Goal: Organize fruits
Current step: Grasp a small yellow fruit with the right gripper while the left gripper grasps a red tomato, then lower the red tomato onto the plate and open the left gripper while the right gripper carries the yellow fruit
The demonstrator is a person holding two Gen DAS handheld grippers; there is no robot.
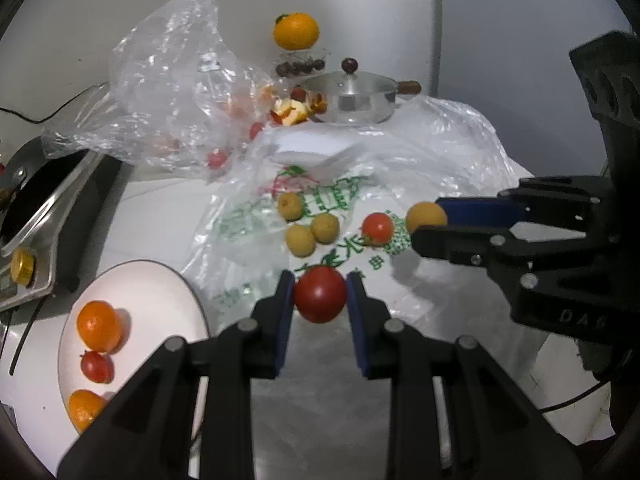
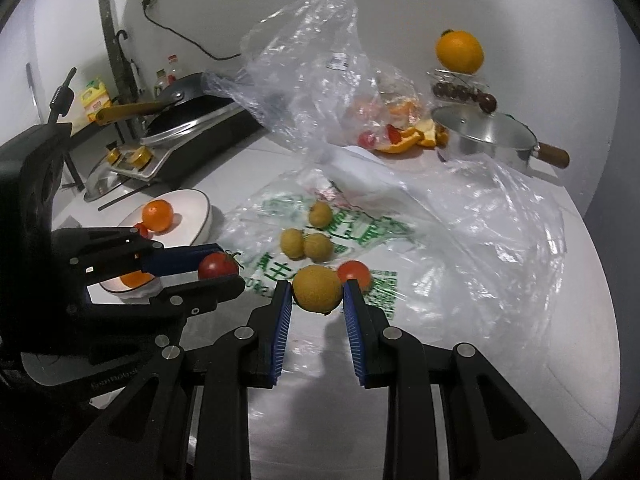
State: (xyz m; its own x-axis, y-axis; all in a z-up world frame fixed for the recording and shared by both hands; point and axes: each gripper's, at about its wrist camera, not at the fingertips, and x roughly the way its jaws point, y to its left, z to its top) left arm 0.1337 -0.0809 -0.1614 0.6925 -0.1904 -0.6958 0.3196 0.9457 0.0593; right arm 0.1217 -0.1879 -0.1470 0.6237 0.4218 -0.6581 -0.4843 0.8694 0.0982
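My left gripper [image 1: 320, 294] is shut on a red tomato [image 1: 320, 295], held just above the printed plastic bag [image 1: 336, 200]. My right gripper [image 2: 317, 294] is shut on a yellow-brown round fruit [image 2: 317, 288]; in the left wrist view that gripper [image 1: 430, 224] comes in from the right with the fruit [image 1: 425, 216] at its tips. Three more yellow fruits [image 1: 312, 229] and a second tomato [image 1: 377, 227] lie on the bag. At the left, a white plate [image 1: 152, 292] holds two oranges [image 1: 99, 326] and a small tomato [image 1: 97, 367].
A crumpled clear bag [image 1: 172, 92] with fruit and orange peel stands behind. A lidded steel pot [image 1: 356, 96] sits at the back, beside a jar topped by an orange [image 1: 296, 31]. A cooktop with a pan [image 2: 188, 120] lies at the left.
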